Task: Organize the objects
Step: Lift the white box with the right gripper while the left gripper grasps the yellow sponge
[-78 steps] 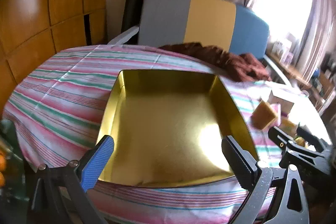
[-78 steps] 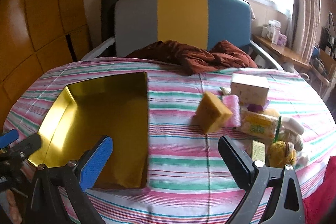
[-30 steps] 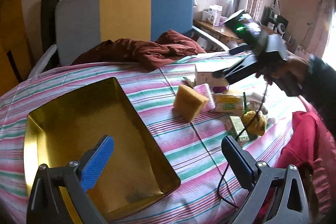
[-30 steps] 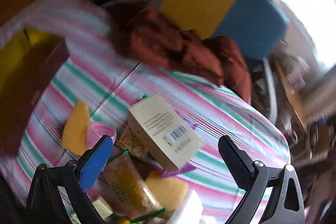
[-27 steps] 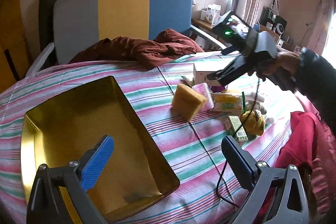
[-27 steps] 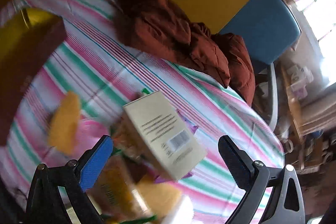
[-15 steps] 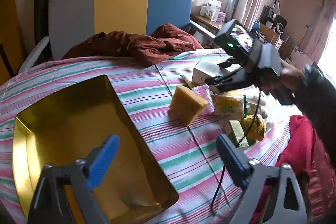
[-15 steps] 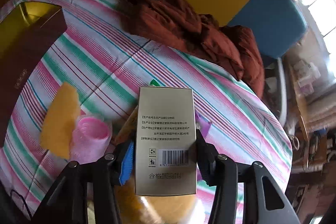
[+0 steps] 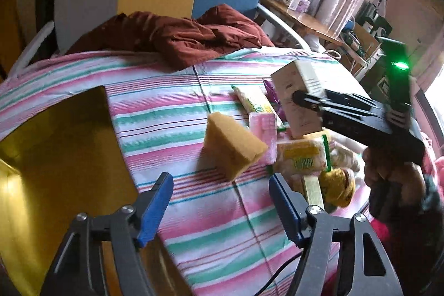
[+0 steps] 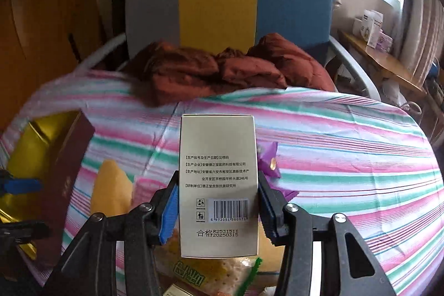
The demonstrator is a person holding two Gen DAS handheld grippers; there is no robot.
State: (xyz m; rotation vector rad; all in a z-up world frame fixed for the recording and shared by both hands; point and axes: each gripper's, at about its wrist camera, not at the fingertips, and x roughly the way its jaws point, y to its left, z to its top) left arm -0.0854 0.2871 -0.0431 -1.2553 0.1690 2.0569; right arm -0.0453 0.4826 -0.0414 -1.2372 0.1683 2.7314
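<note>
While the right gripper (image 10: 217, 208) is clamped across the narrow sides of the stiff, likely light cream carton (image 10: 217, 185), lifted right of the gold tin (image 9: 55, 157), the left gripper (image 9: 220, 201), jaws just narrowing with nothing between them, nears the squashy sponge (image 9: 233, 147).

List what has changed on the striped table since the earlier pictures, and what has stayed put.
The right gripper closed on the cream box and lifted it off the pile; its pads now clamp the box's sides. The left gripper swung from over the gold tray toward the yellow sponge, and its jaws have just been closing, with nothing between them. The tray, sponge, packets and brown cloth stayed where they were.
</note>
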